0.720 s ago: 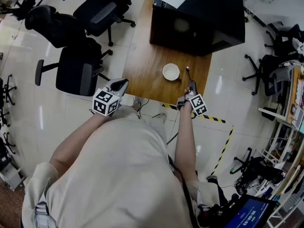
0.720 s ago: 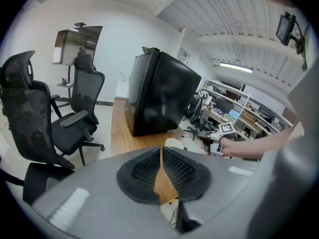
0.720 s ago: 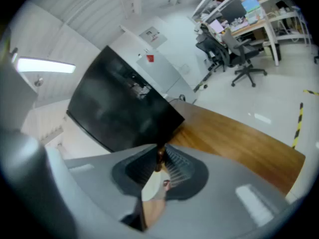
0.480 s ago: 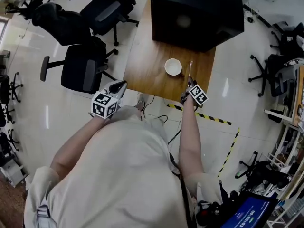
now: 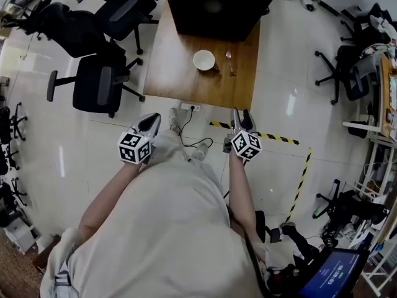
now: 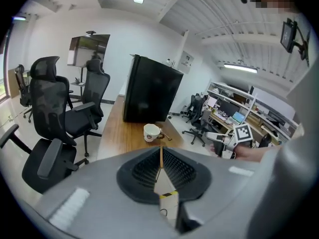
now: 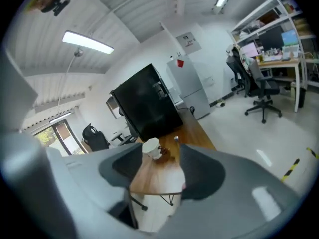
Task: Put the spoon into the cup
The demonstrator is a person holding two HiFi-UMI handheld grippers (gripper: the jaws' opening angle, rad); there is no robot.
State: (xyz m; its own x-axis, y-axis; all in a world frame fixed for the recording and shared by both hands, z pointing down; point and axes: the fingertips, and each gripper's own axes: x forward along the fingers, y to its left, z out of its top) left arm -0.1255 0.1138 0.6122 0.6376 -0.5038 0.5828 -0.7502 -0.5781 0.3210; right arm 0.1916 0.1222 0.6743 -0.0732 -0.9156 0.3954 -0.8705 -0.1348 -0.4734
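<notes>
The person stands on the tiled floor [image 5: 291, 73], back from the near edge of the wooden counter [image 5: 180, 73], with both arms held out in front. The white cup [image 5: 204, 59] stands upright on the counter, near the front of a large black cabinet [image 5: 217, 5] that fills the far end. The spoon [image 5: 229, 62] lies flat on the wood just to the right of the cup, apart from it, with its rounded end toward the cabinet.

The left claw [image 5: 153, 120] is held over the floor, short of the counter's near edge. Its own view shows its jaws pressed together along a thin seam with nothing between them. The right claw [image 5: 241, 117] is held beside it, also over the floor and well apart from the spoon. Its jaws stand wide apart and empty; through the gap its own view shows the distant cup and spoon on the counter.

A strip of yellow-and-black tape [image 5: 279, 138] runs across the floor by the right claw. Cables [image 5: 189, 143] trail across the floor below the counter's near edge. Black office chairs [image 5: 99, 89] stand to the left of the counter.
</notes>
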